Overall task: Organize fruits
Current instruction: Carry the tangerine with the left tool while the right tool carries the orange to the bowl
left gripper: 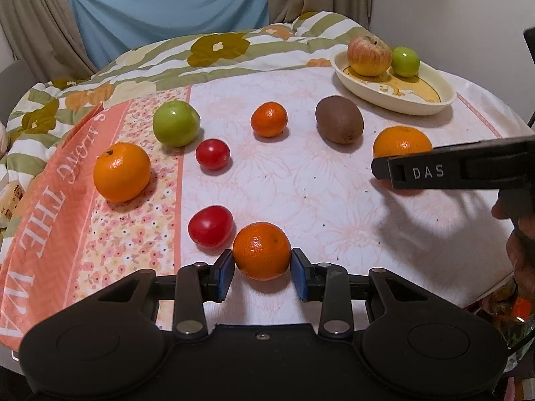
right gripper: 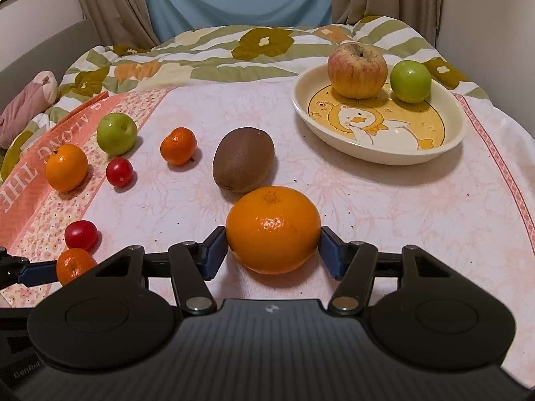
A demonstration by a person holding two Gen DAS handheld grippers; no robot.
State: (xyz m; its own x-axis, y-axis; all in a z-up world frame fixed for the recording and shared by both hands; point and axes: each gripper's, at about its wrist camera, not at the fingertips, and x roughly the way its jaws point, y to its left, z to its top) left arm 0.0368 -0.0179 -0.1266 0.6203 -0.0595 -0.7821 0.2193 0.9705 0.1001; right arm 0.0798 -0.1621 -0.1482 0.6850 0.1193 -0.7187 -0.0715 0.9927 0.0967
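My left gripper (left gripper: 261, 264) has its blue pads on both sides of a small mandarin (left gripper: 261, 250) that rests on the cloth; the pads touch or nearly touch it. My right gripper (right gripper: 273, 254) brackets a large orange (right gripper: 272, 229) the same way, also on the cloth. A cream duck-print dish (right gripper: 448, 140) at the far right holds a red-yellow apple (right gripper: 357, 69) and a small green apple (right gripper: 410, 81). A kiwi (right gripper: 243, 163) lies just beyond the large orange.
Loose on the cloth to the left are a green apple (left gripper: 176, 123), an orange (left gripper: 122, 171), two red tomatoes (left gripper: 212, 154) (left gripper: 210, 226) and a small mandarin (left gripper: 269, 119). A quilt (left gripper: 217, 50) lies behind. The table edge runs along the right.
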